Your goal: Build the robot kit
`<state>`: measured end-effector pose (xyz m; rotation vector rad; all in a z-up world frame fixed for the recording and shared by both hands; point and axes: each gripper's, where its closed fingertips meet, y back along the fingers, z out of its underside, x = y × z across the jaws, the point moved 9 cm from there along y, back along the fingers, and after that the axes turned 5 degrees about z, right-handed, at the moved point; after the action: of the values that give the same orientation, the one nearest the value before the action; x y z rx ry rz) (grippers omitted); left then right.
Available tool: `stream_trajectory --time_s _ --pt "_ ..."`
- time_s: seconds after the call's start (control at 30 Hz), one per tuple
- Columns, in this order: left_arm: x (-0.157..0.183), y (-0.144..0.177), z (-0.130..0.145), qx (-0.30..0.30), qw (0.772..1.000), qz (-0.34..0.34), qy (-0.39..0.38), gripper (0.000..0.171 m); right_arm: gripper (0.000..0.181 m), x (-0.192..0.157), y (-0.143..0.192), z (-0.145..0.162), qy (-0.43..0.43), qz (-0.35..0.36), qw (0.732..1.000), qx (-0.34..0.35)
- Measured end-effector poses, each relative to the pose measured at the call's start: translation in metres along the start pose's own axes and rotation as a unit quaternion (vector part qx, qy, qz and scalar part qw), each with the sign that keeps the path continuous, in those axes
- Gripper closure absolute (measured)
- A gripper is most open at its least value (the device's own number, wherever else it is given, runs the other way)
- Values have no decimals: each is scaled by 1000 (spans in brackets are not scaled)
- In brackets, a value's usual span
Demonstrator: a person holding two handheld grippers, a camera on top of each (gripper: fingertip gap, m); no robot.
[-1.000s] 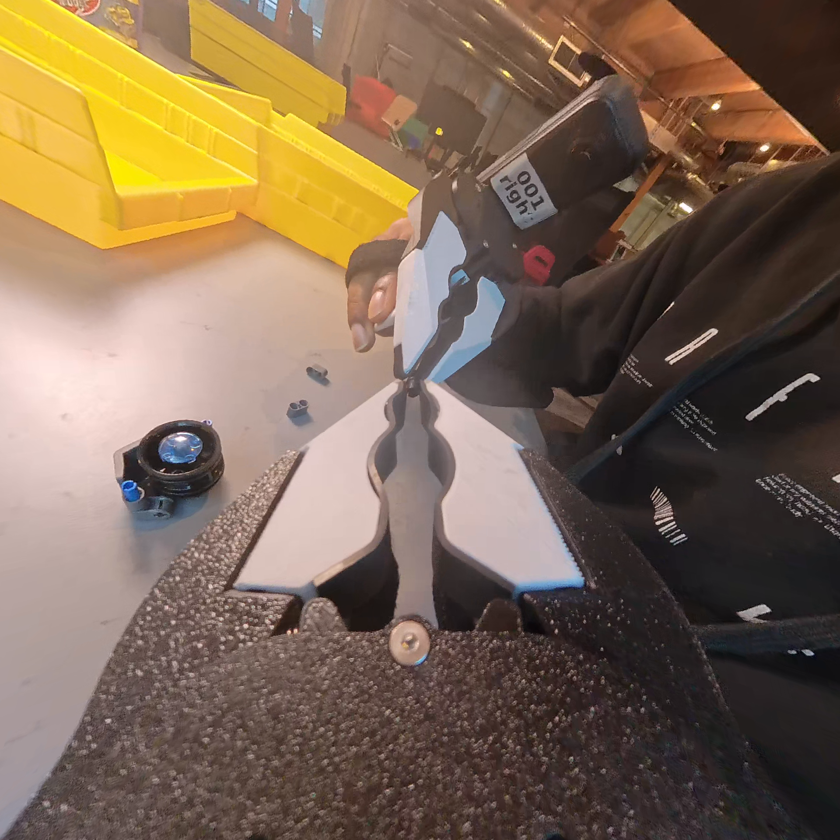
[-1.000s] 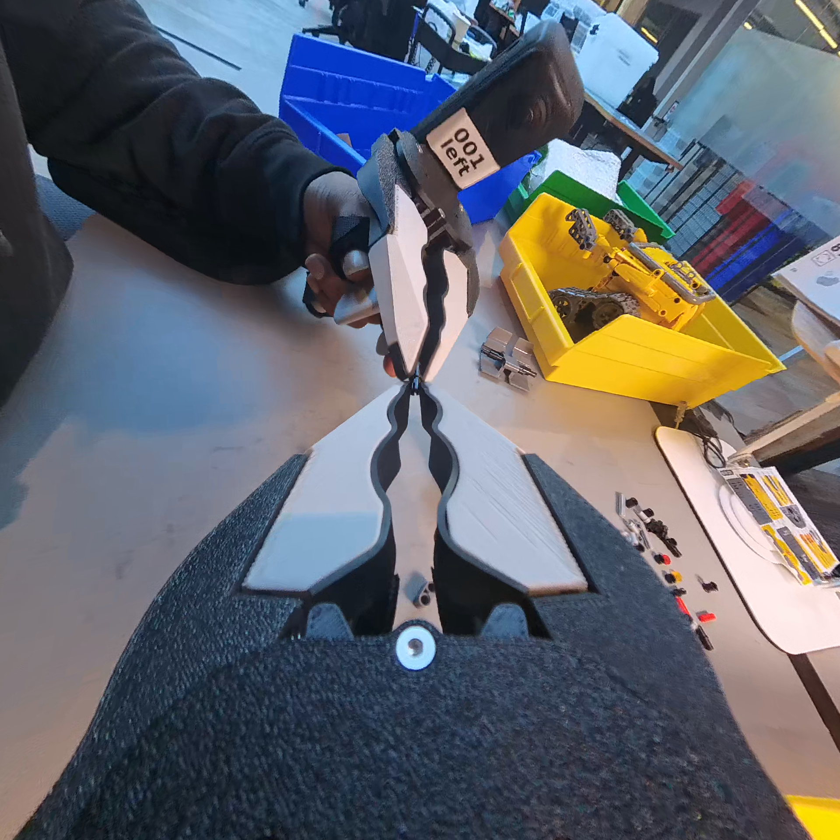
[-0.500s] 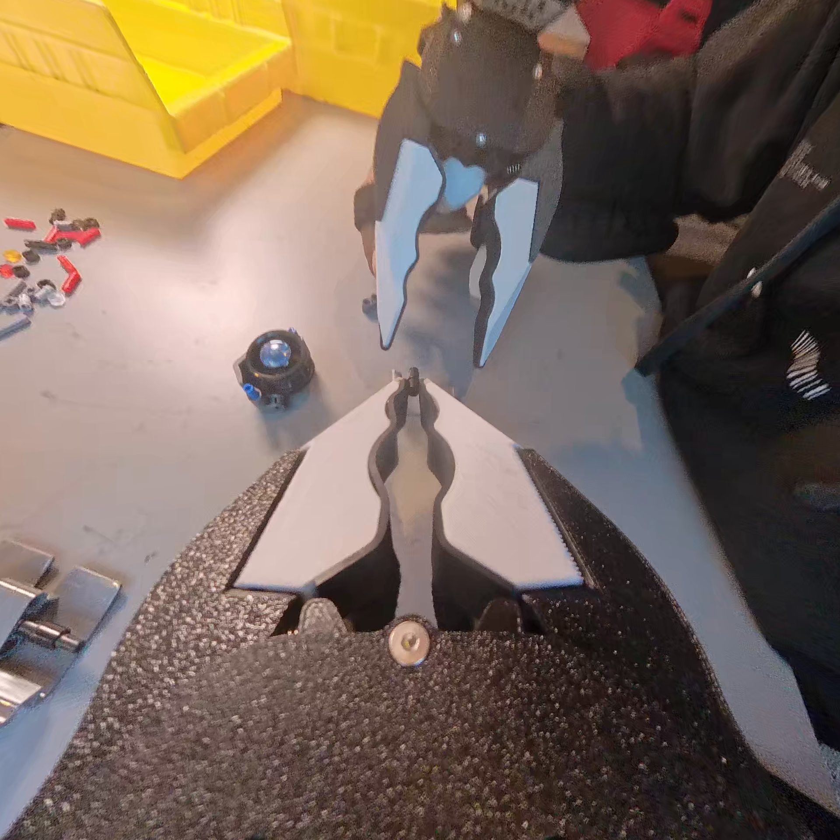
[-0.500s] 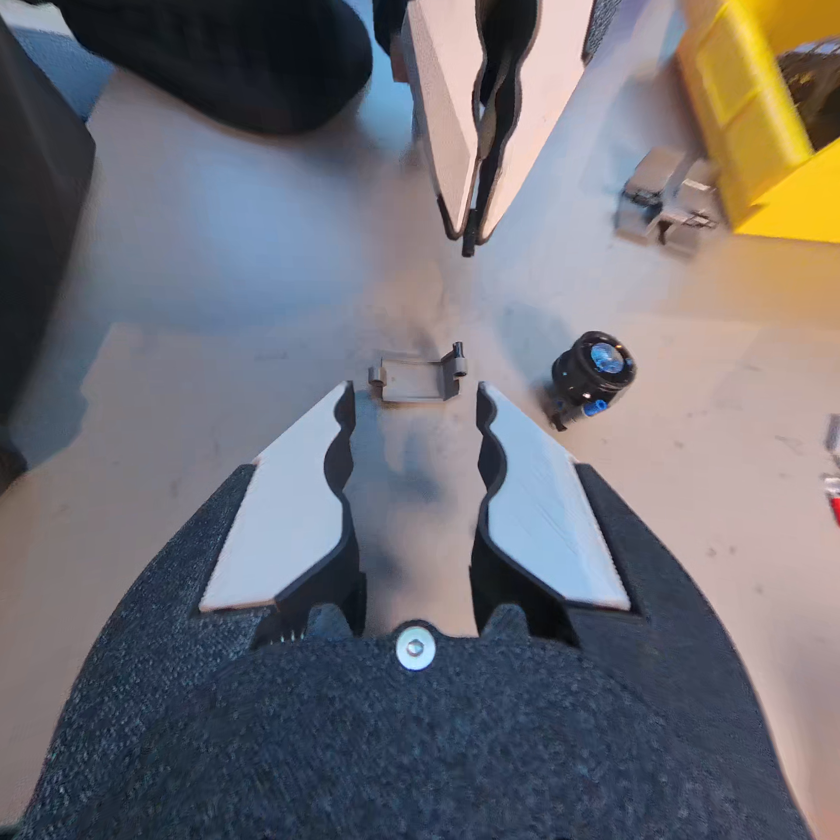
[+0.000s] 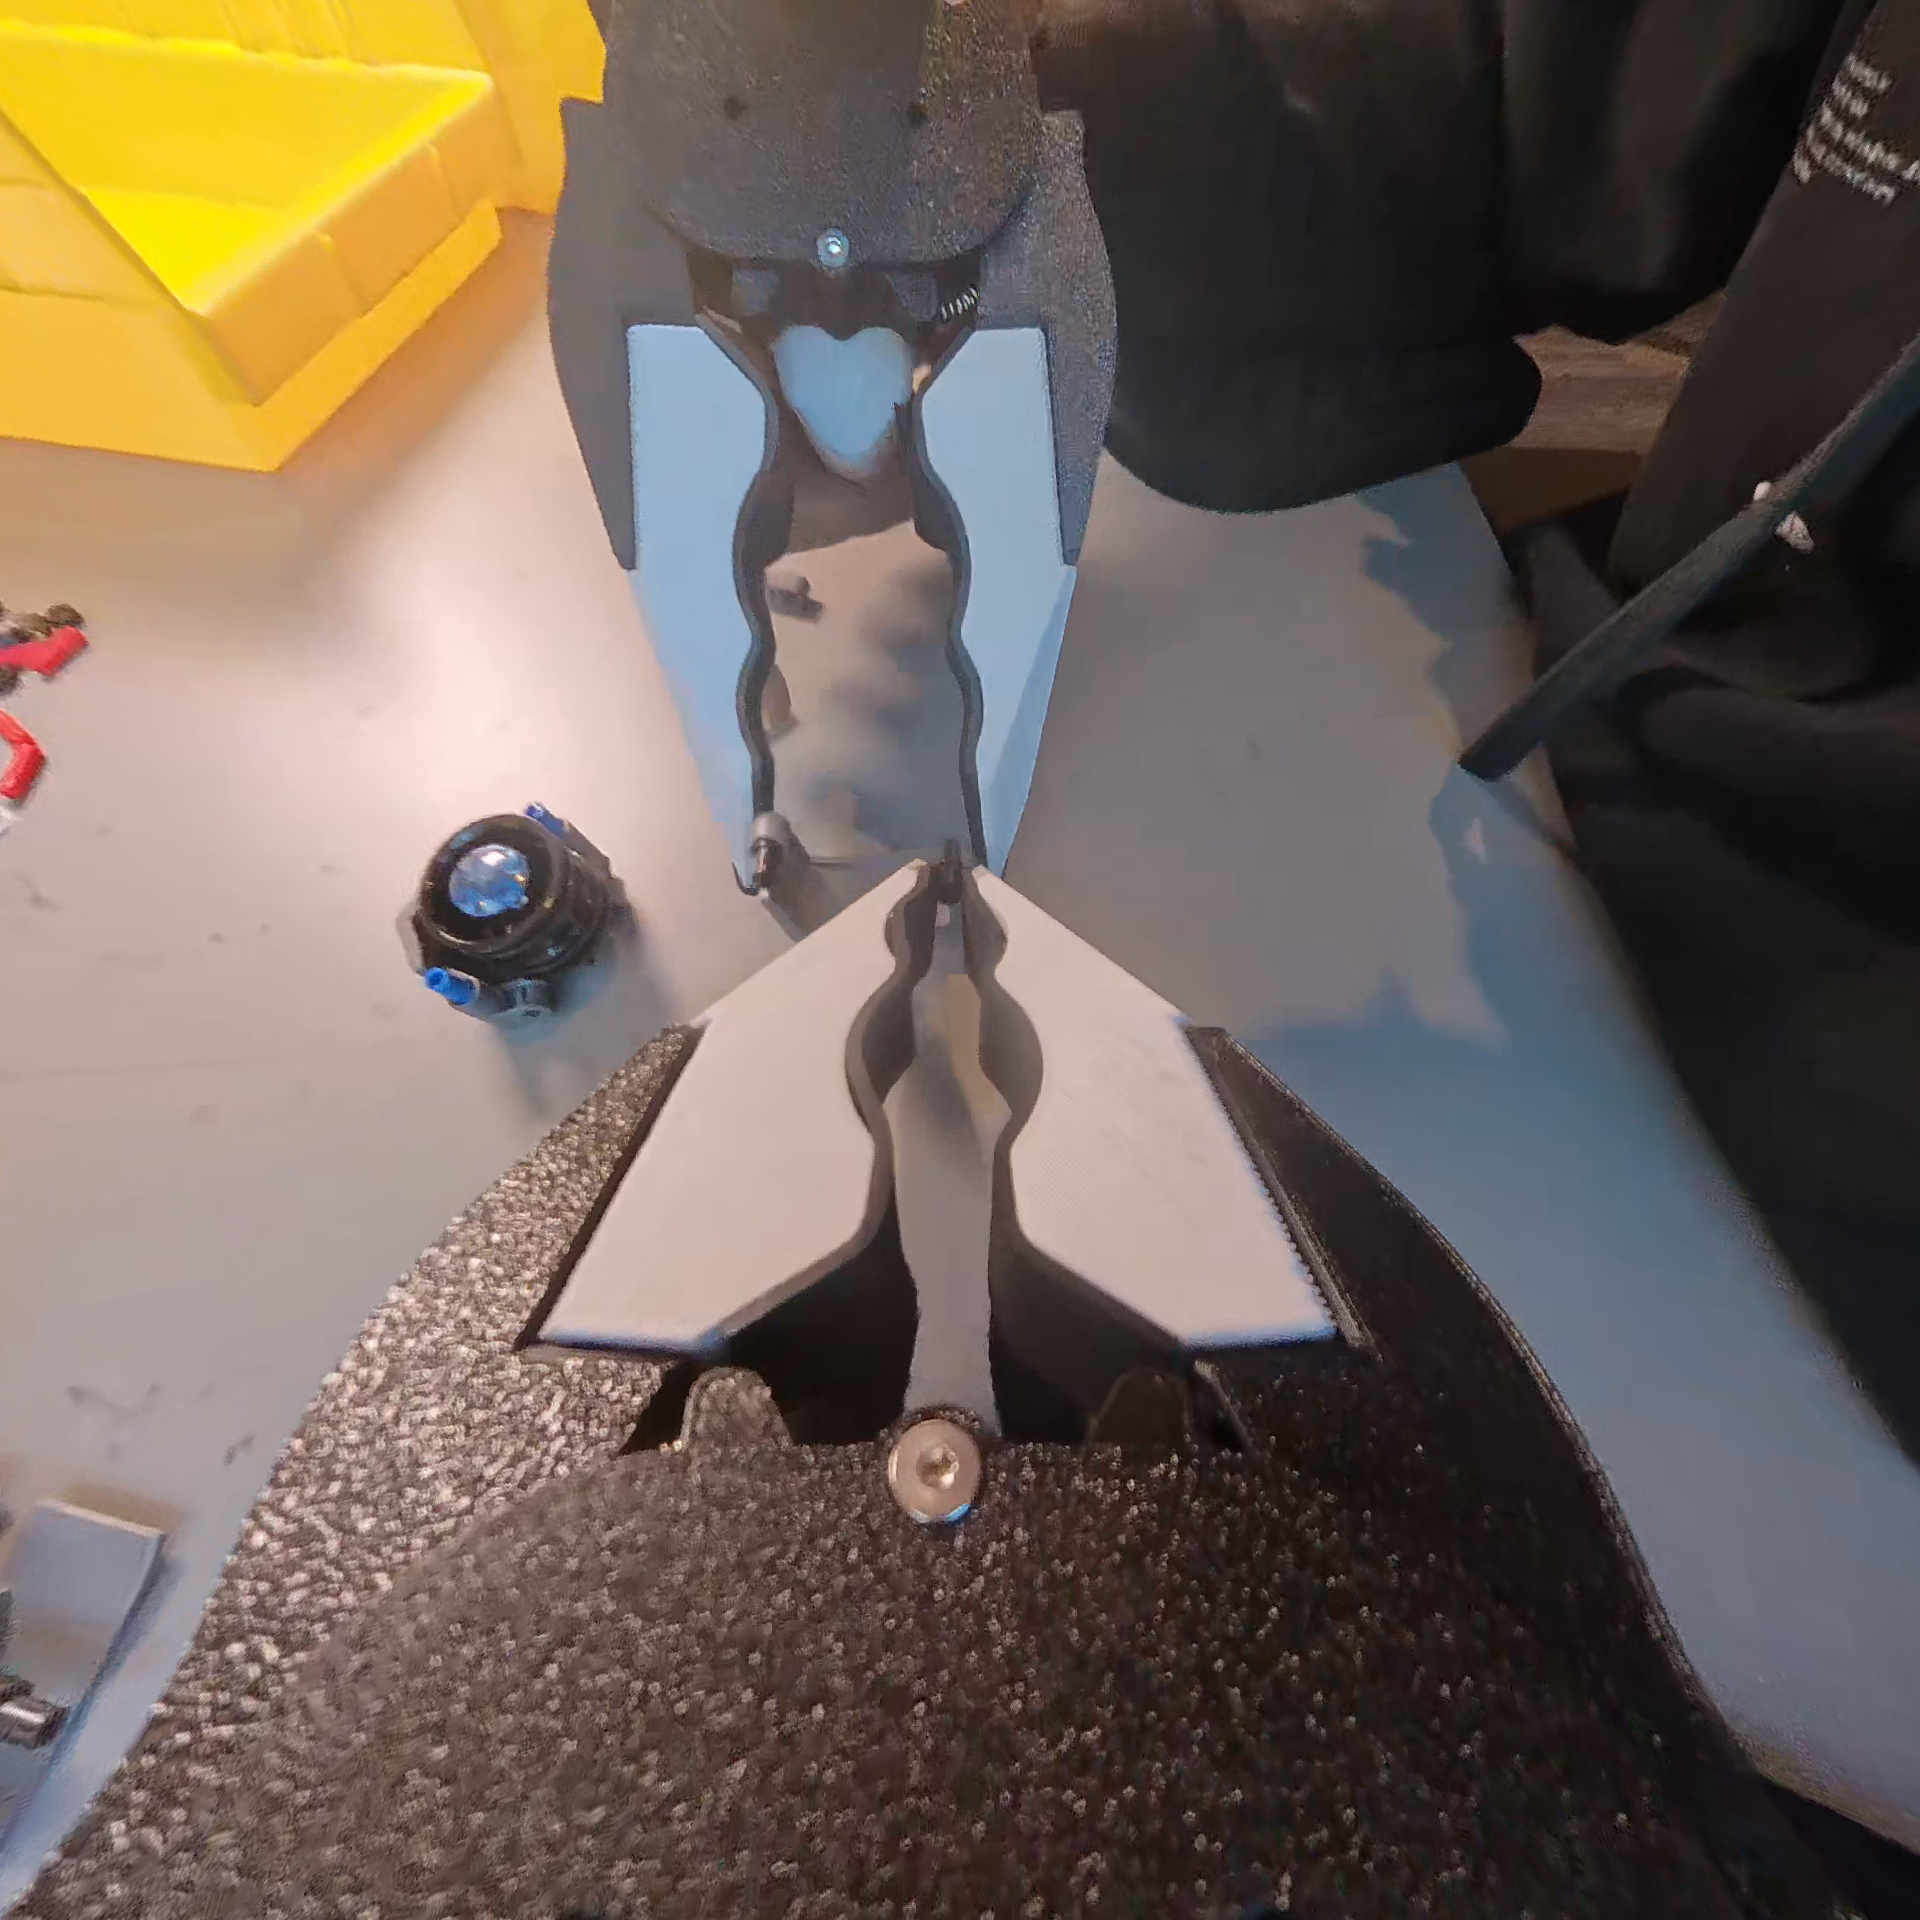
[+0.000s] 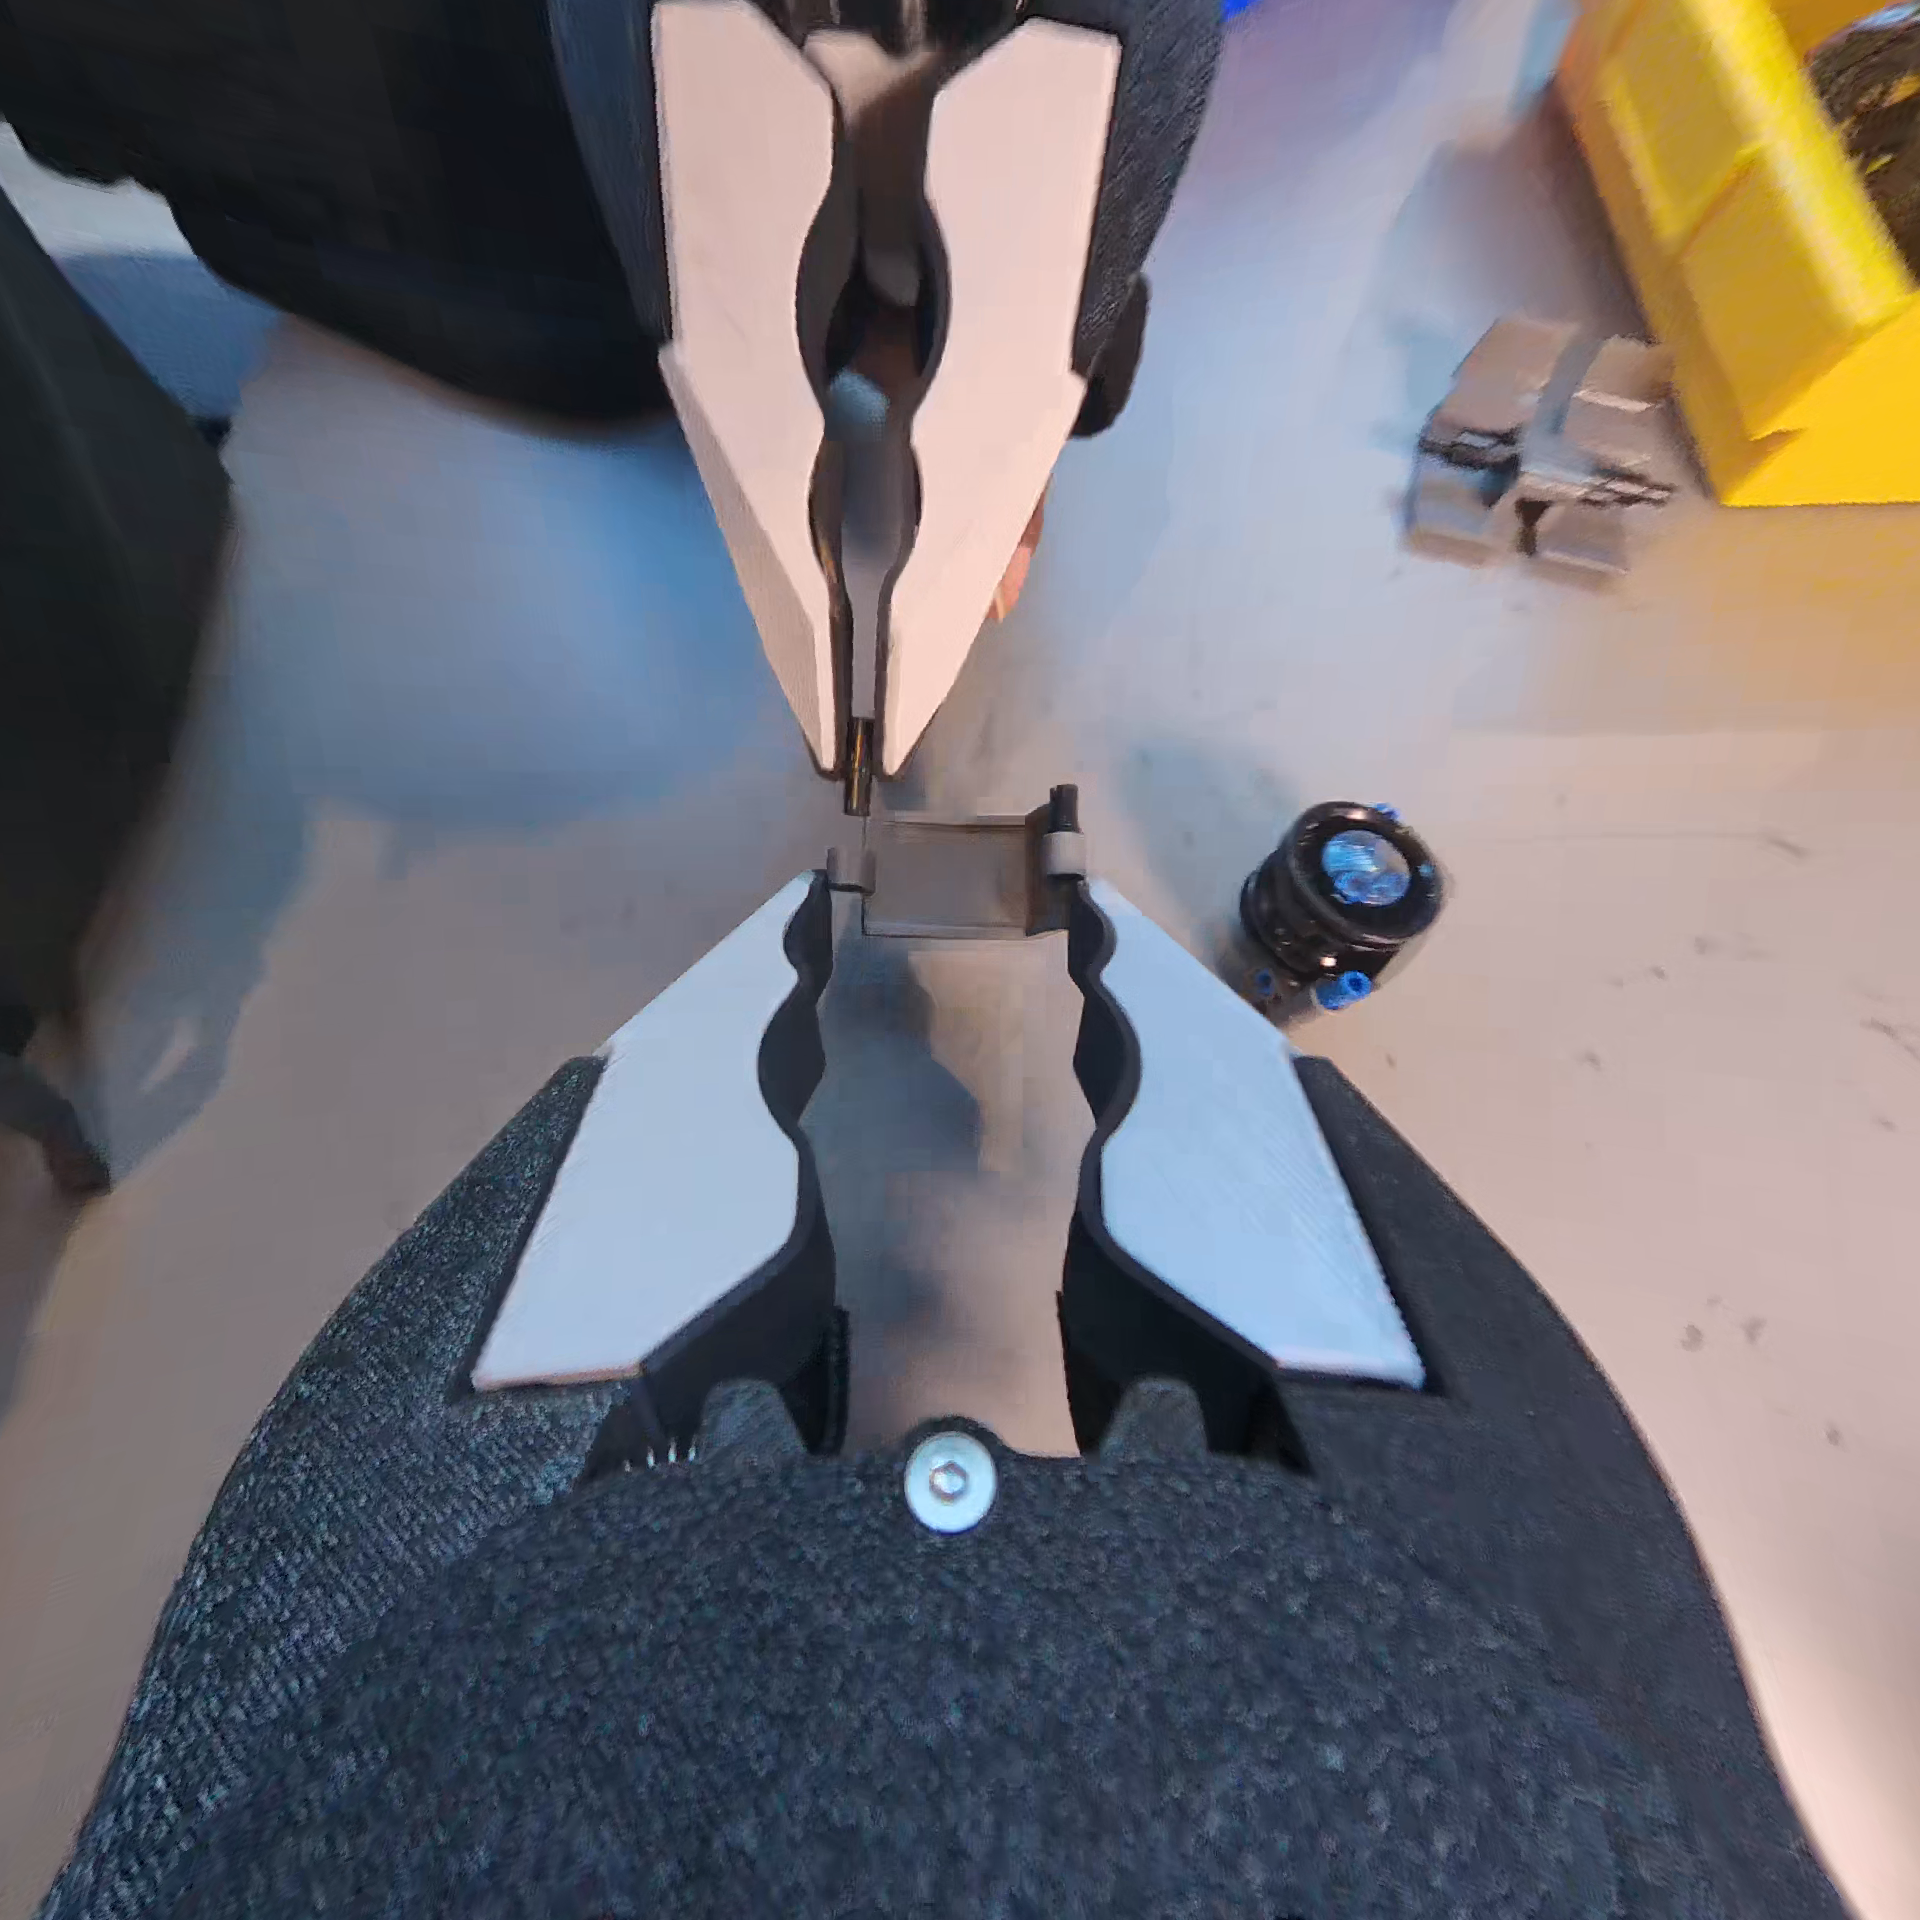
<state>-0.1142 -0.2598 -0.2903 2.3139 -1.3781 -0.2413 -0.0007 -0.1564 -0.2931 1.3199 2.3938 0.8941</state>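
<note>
My left gripper (image 5: 948,883) is shut on a small black pin (image 5: 948,864). The right wrist view shows the same pin (image 6: 857,774) sticking out of the left gripper's tips (image 6: 857,764). My right gripper (image 6: 951,888) stands wide, its two fingertips against the ends of a flat grey link piece (image 6: 951,873) low over the table. A black pin (image 6: 1062,805) sits in the piece's right lug. The pin in my left gripper hovers just above the piece's left lug (image 6: 847,862). In the left wrist view the right gripper (image 5: 868,847) faces mine, tip to tip.
A black round part with a blue lens (image 6: 1340,899) lies just right of the piece; it also shows in the left wrist view (image 5: 504,914). Joined grey link pieces (image 6: 1538,468) lie by a yellow bin (image 6: 1766,260). Small red parts (image 5: 31,665) lie at the left. A person's dark sleeve (image 5: 1299,260) is behind. Both grippers' tips are close together, under 4 cm apart.
Both grippers tipped down toward the table. My right gripper went from shut to wide open, then narrowed onto the grey link piece. My left gripper stayed shut on the pin and came closer.
</note>
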Motion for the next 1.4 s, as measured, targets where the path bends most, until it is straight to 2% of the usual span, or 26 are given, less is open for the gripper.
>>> stream_trajectory --time_s 0.2,0.53,0.8,0.97,1.13,1.2,1.33,1.4 --pt "0 1 -4 18 1000 -19 -15 168 136 4 14 -2 -47 1 998 52" --pt "3 -7 -2 -10 999 -23 -39 168 136 2 9 2 -55 0 998 29" --pt "12 -12 -3 -50 992 -35 -108 168 136 1 7 6 -84 -31 996 27" --pt "14 -20 0 -72 989 -47 -118 169 137 -1 5 8 -77 -16 997 2" --pt "12 -23 1 -51 991 -48 -110 169 136 1 7 13 -108 -21 994 17" --pt "12 -26 4 -68 990 -45 -115 169 136 -1 5 15 -86 -8 996 -1" --pt "14 -37 12 -125 981 -49 -143 168 136 -12 -4 19 11 35 997 -62" --pt "14 -38 14 -137 980 -48 -138 167 136 -13 -3 18 11 37 997 -65"
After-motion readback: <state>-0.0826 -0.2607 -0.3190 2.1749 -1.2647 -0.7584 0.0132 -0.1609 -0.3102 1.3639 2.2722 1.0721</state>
